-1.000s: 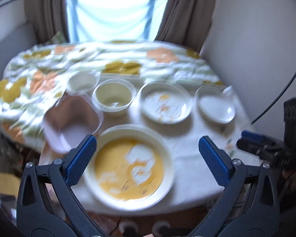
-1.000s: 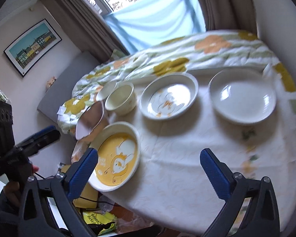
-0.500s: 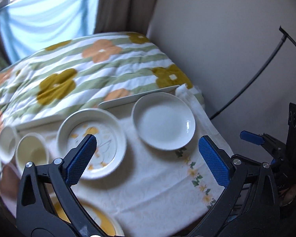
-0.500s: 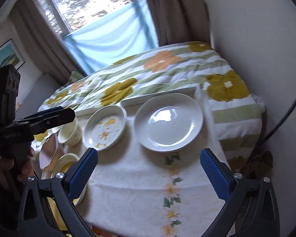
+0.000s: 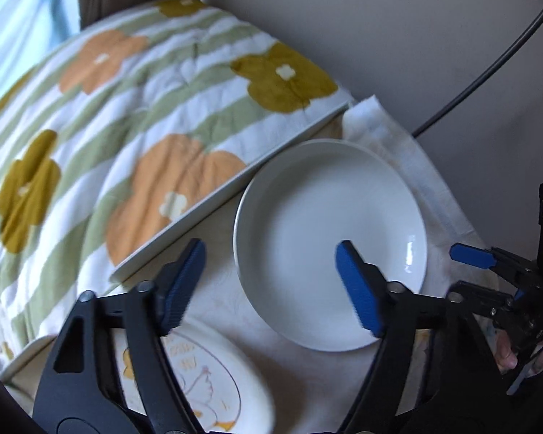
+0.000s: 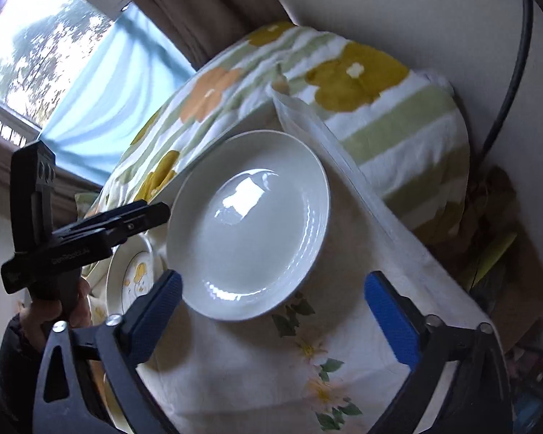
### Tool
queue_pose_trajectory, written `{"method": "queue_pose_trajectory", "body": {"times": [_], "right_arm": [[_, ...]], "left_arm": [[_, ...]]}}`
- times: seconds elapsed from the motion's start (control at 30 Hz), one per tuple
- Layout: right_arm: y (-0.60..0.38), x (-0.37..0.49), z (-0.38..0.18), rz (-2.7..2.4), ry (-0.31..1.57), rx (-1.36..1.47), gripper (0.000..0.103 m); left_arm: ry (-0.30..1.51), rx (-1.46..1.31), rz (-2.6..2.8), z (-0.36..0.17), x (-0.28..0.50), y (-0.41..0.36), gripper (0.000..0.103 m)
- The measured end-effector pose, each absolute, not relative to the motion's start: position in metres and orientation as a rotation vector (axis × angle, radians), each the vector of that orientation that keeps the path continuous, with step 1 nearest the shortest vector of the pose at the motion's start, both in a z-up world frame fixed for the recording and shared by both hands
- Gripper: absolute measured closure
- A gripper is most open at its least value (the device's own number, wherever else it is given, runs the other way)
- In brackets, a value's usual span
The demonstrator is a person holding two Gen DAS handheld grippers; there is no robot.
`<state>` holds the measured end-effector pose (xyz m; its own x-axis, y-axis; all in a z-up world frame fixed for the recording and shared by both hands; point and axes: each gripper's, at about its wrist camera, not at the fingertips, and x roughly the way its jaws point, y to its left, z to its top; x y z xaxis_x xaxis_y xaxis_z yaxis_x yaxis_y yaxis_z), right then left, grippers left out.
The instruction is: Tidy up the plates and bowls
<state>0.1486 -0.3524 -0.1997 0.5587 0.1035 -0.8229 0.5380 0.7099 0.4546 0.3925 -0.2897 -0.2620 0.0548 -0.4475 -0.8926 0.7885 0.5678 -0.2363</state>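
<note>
A plain white plate (image 5: pixel 329 231) lies at the right end of the cloth-covered table (image 5: pixel 318 390). My left gripper (image 5: pixel 271 285) hovers over its left rim, jaws closing: one pad is outside the rim, the other above the plate's inside, neither pressing. In the right wrist view the same plate (image 6: pixel 249 224) lies just beyond my right gripper (image 6: pixel 271 320), whose wide jaws are closing slightly with the near rim between them, untouched. The left gripper (image 6: pixel 152 213) reaches in at the plate's left edge. A plate with a yellow drawing (image 5: pixel 199 372) lies beside it.
A flowered quilt (image 5: pixel 126 126) covers the bed behind the table, with a white board edge (image 5: pixel 213 195) along it. A grey wall (image 5: pixel 416 54) and a black cable (image 5: pixel 488 68) stand close on the right. Clutter lies on the floor (image 6: pixel 496 246) past the table's edge.
Both views swung right, from the whole row of dishes to the white plate. Both grippers came down close to it. The left jaws have narrowed.
</note>
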Motion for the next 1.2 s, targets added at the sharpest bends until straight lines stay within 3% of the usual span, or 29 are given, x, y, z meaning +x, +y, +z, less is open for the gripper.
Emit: {"method": "queue_pose_trajectory", "body": {"times": [0.07, 0.2, 0.33, 0.4, 0.57, 1.2], "right_arm": [[-0.354, 0.153, -0.211, -0.285, 0.977, 0.798, 0.030], [-0.358, 0.158, -0.223, -0.324, 0.979, 0.828, 0.045], [-0.360, 0.160, -0.226, -0.359, 0.959, 0.820, 0.066], [-0.360, 0.161, -0.228, -0.374, 0.960, 0.814, 0.070], [-0.360, 0.161, -0.232, -0.408, 0.958, 0.798, 0.084], [-0.364, 0.156, -0.223, -0.345, 0.913, 0.742, 0.085]], "left_arm": [[1.206, 0.372, -0.979, -0.277, 0.399, -0.294, 0.047], [1.240, 0.374, -1.000, -0.290, 0.405, -0.297, 0.061], [1.232, 0.385, -1.027, -0.295, 0.407, -0.297, 0.064], [1.224, 0.395, -1.033, -0.297, 0.406, -0.299, 0.075], [1.201, 0.433, -1.024, -0.301, 0.405, -0.301, 0.083], [1.108, 0.452, -0.990, -0.281, 0.392, -0.297, 0.083]]}}
